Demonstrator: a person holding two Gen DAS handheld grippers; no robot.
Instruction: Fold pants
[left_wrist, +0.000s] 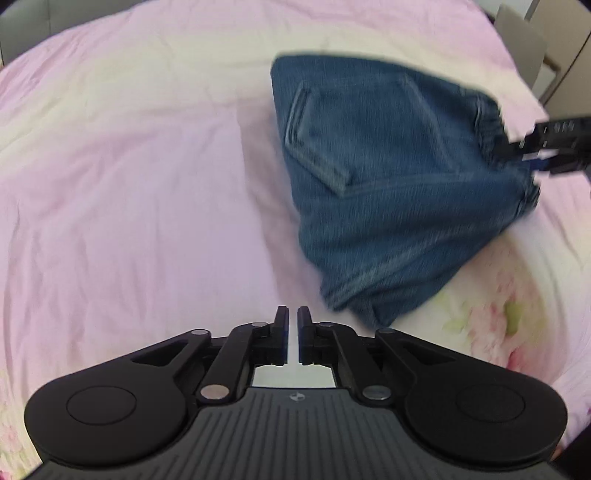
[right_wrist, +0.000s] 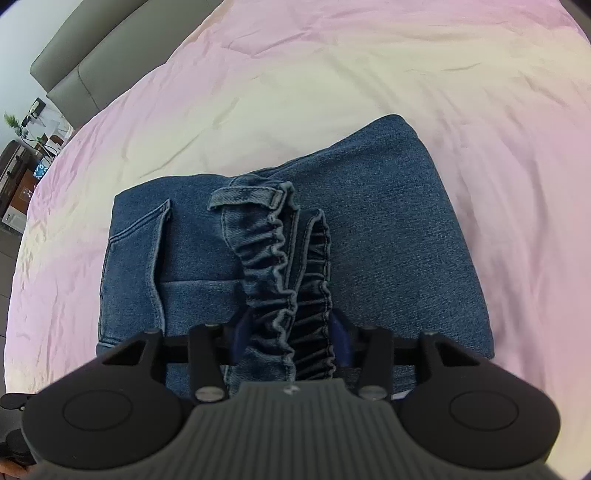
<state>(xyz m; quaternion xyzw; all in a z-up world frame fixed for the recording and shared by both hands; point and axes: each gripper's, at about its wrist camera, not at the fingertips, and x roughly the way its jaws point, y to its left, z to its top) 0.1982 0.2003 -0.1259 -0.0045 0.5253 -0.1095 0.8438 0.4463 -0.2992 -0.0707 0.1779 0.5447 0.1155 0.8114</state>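
Denim pants, already folded into a compact bundle, lie on a pink bed sheet. The gathered elastic waistband runs up between the spread jaws of the right gripper, whose pads flank it without visibly squeezing, probably letting go now that the fold sits flat. The left gripper has its jaws nearly pressed together on nothing, with the bundle ahead and to their right.
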